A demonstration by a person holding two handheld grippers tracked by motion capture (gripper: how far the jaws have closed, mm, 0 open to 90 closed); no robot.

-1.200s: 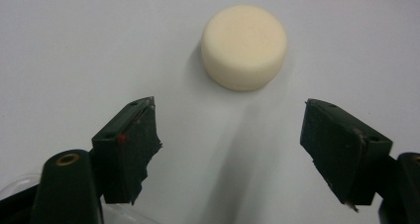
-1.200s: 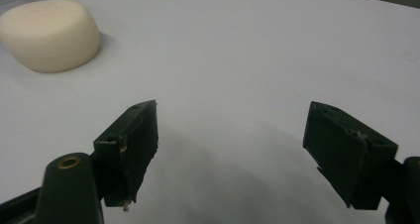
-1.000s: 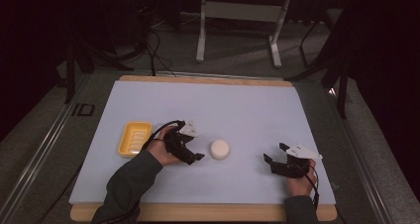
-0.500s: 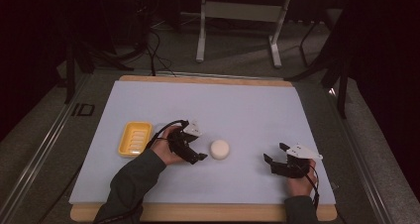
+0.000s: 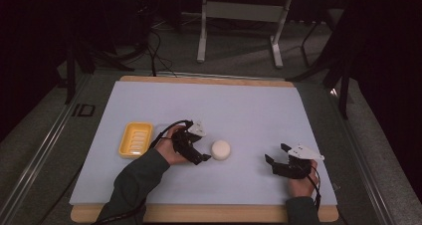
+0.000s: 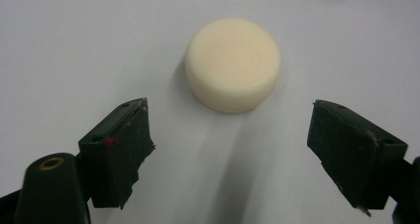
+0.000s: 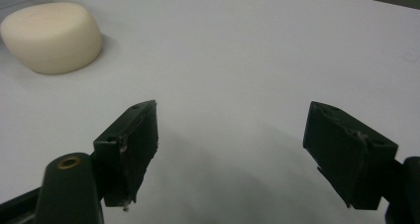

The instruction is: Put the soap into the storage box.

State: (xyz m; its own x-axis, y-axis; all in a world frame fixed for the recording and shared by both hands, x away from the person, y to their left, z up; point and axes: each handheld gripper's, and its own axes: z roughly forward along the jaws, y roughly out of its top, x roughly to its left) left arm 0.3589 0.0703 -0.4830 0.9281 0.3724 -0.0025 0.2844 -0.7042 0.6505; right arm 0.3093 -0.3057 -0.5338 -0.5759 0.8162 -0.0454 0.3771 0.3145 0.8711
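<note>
- The soap [image 5: 220, 150] is a round cream-white bar that lies flat on the desk [image 5: 239, 105], near the middle of its front half.
- The left hand-held gripper [image 5: 203, 154] is just beside the soap, on its left side in the high view, and points toward it.
- In the left gripper view its jaws stand wide apart and have just been opening; the soap [image 6: 233, 64] lies a little ahead of the tips, not between them, and nothing is held.
- The right hand-held gripper [image 5: 276, 154] rests low over the desk, well apart from the soap, to the right of it.
- In the right gripper view its jaws are also wide apart with bare desk between them; the soap [image 7: 52, 35] appears far off at the upper left.
- The yellow tray [image 5: 135, 139] stands on the desk to the left of the left hand [image 5: 171, 148], near it.
- The tray has a ribbed bottom, and I see nothing inside it.
</note>
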